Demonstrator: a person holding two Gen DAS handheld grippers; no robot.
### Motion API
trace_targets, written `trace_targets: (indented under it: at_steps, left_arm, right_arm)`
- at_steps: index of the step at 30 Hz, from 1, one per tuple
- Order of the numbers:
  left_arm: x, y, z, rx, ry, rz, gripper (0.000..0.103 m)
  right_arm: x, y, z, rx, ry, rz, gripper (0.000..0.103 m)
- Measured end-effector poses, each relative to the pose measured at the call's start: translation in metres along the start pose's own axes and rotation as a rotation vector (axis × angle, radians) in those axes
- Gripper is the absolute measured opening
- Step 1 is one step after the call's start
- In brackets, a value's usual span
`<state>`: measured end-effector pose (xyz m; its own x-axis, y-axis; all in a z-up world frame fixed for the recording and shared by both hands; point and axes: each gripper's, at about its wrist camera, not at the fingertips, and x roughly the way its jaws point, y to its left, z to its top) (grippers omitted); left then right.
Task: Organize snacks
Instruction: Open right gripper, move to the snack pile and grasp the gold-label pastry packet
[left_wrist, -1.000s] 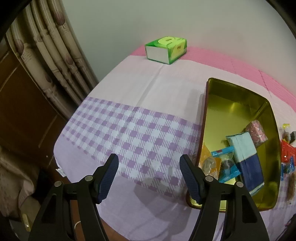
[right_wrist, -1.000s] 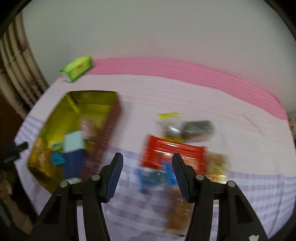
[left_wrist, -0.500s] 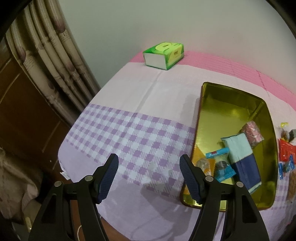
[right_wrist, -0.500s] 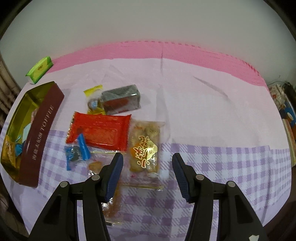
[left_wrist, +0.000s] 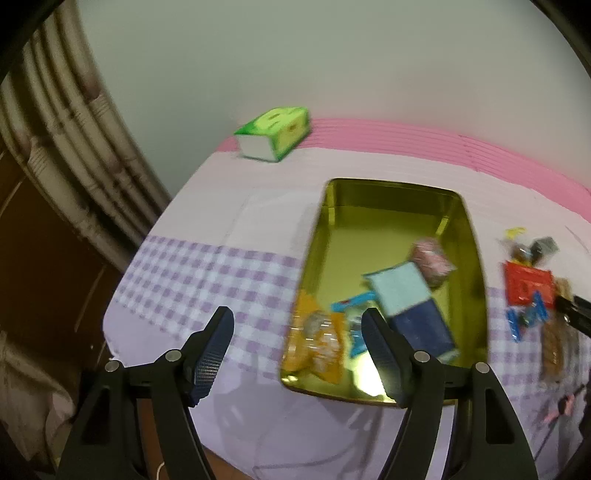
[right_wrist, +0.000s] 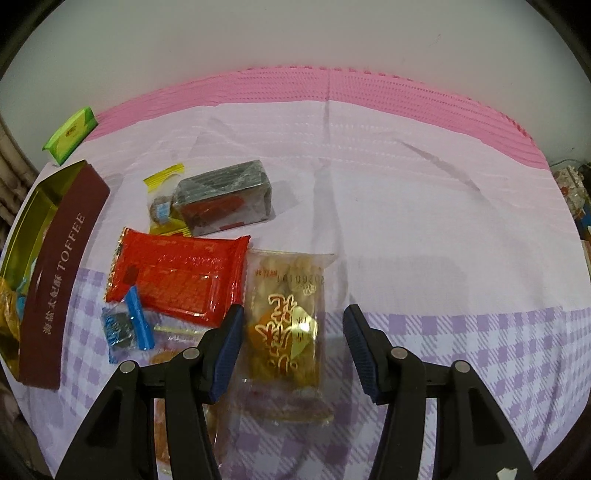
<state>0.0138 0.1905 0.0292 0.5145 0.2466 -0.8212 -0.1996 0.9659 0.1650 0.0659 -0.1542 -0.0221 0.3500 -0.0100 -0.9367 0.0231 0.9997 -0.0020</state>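
Observation:
A gold tin (left_wrist: 328, 229) with a maroon "TOFFEE" side (right_wrist: 55, 280) holds several snacks, among them a blue-and-teal packet (left_wrist: 410, 306) and an orange packet (left_wrist: 314, 339). My left gripper (left_wrist: 297, 345) is open and empty, above the tin's near left corner. Loose snacks lie right of the tin: a red packet (right_wrist: 177, 277), a clear packet with gold print (right_wrist: 288, 325), a dark wrapped box (right_wrist: 225, 199), a small blue candy (right_wrist: 125, 328). My right gripper (right_wrist: 293, 345) is open, its fingers on either side of the gold-print packet, just above it.
A green tissue box (left_wrist: 275, 133) stands at the back left by the pink mat (right_wrist: 332, 88). A curtain (left_wrist: 74, 155) hangs left of the table. The lilac checked cloth (right_wrist: 461, 240) stretches right of the snacks. Clutter sits off the right edge (right_wrist: 576, 192).
My right gripper has swung from the tin to the loose snacks and come down over the gold-print packet. My left gripper has shifted right, toward the tin. Both stay open.

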Motion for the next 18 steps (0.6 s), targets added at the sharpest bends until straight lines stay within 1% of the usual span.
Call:
trace_targets:
  at_steps: [6,8,11,15,18]
  left_arm:
    - [-0.009,-0.040,-0.001,0.070,0.011,-0.075,0.072]
    - [-0.010,-0.057,-0.002,0.098,0.021,-0.102,0.072]
    - [-0.009,-0.077,-0.003,0.123,0.034,-0.146,0.072]
    - [-0.009,-0.107,-0.004,0.166,0.055,-0.215,0.072]
    - [-0.008,-0.131,-0.005,0.200,0.075,-0.268,0.072]
  right_arm:
    - [0.003,-0.002,0.001,-0.014,-0.008,-0.006,0.051]
    - [0.002,-0.004,0.001,-0.021,-0.009,-0.008,0.045]
    - [0.000,-0.009,-0.002,-0.017,-0.012,0.001,0.040]
    - [-0.004,-0.017,-0.007,-0.016,-0.014,-0.002,0.036]
    - [-0.008,-0.027,-0.014,-0.011,-0.015,-0.014,0.036]
